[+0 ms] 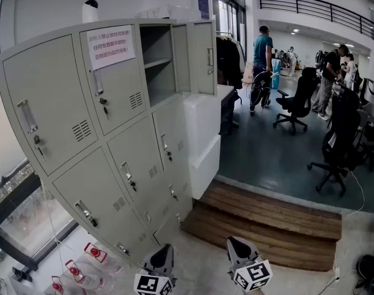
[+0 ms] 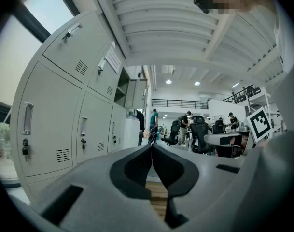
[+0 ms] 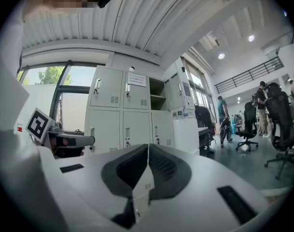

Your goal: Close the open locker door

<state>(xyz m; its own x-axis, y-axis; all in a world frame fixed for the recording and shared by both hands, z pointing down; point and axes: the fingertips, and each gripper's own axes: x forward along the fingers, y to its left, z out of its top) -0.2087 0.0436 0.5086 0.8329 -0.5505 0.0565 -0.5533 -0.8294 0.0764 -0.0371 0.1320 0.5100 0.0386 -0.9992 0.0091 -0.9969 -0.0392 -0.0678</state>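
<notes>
A grey bank of lockers (image 1: 107,146) fills the left of the head view. Its top right compartment (image 1: 157,63) stands open, with the door (image 1: 203,56) swung out to the right. Both grippers sit low in the head view, well short of the lockers. My left gripper (image 1: 166,249) is shut with nothing between its pads. My right gripper (image 1: 233,242) is also shut and empty. In the left gripper view the shut gripper (image 2: 151,152) points past the lockers toward the open door (image 2: 139,94). In the right gripper view the shut gripper (image 3: 147,153) faces the open compartment (image 3: 157,88).
A white cabinet (image 1: 202,134) stands right of the lockers. A wooden step (image 1: 266,217) leads up to a dark office floor with black chairs (image 1: 297,100) and several people (image 1: 261,54). Red-and-white items (image 1: 91,254) lie on the floor at lower left, by a window.
</notes>
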